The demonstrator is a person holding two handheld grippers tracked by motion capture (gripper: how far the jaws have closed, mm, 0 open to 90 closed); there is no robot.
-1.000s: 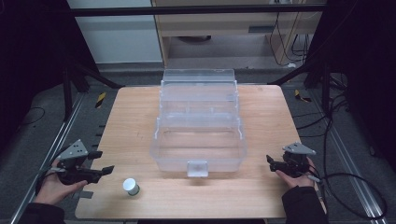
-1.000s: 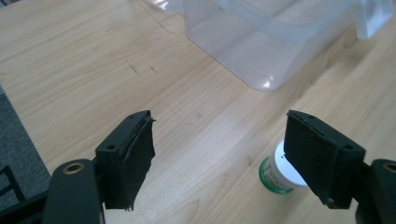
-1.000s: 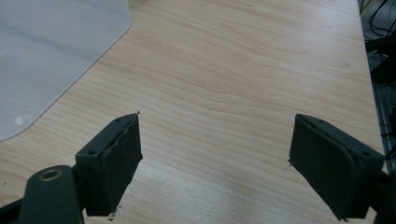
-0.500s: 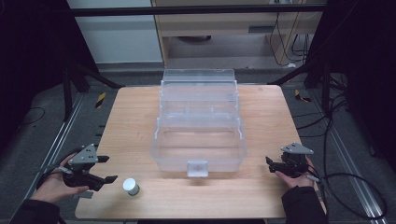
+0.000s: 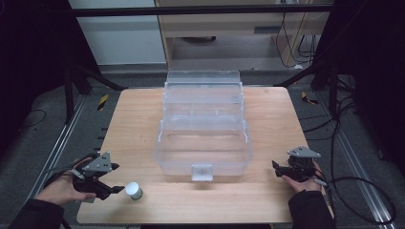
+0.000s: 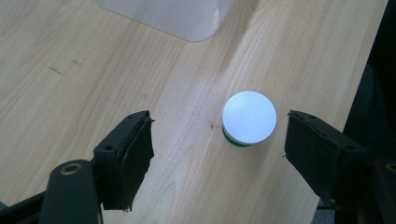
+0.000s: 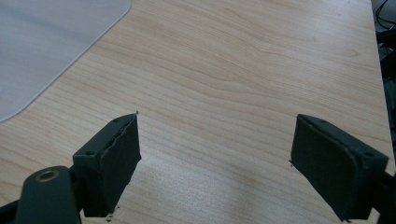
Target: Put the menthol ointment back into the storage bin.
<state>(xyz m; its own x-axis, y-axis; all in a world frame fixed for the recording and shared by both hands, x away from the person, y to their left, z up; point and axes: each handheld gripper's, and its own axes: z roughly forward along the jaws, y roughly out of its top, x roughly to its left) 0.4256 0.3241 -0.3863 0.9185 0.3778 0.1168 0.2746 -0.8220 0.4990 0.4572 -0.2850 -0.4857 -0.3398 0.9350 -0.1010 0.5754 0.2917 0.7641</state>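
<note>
A small white-topped round container (image 5: 134, 190) with a green base stands near the table's front left edge; the left gripper view has this container (image 6: 248, 117) just ahead of the jaws and nearer the right one. My left gripper (image 5: 111, 188) is open, close to the container's left side, not touching it. My left gripper (image 6: 217, 149) holds nothing. A clear plastic box (image 5: 204, 125) with stepped tiers and a front latch sits mid-table. My right gripper (image 5: 277, 168) rests open at the front right, and the right gripper (image 7: 215, 163) has bare wood between its jaws.
The wooden table (image 5: 143, 119) ends just right of my right hand. Cables (image 5: 363, 186) trail on the floor to the right. A corner of the clear box (image 7: 51, 46) lies at the upper left of the right gripper view. A cabinet (image 5: 224, 28) stands behind the table.
My left gripper has moved right and forward along the front edge, closing in on the white-topped container. The right gripper has barely shifted.
</note>
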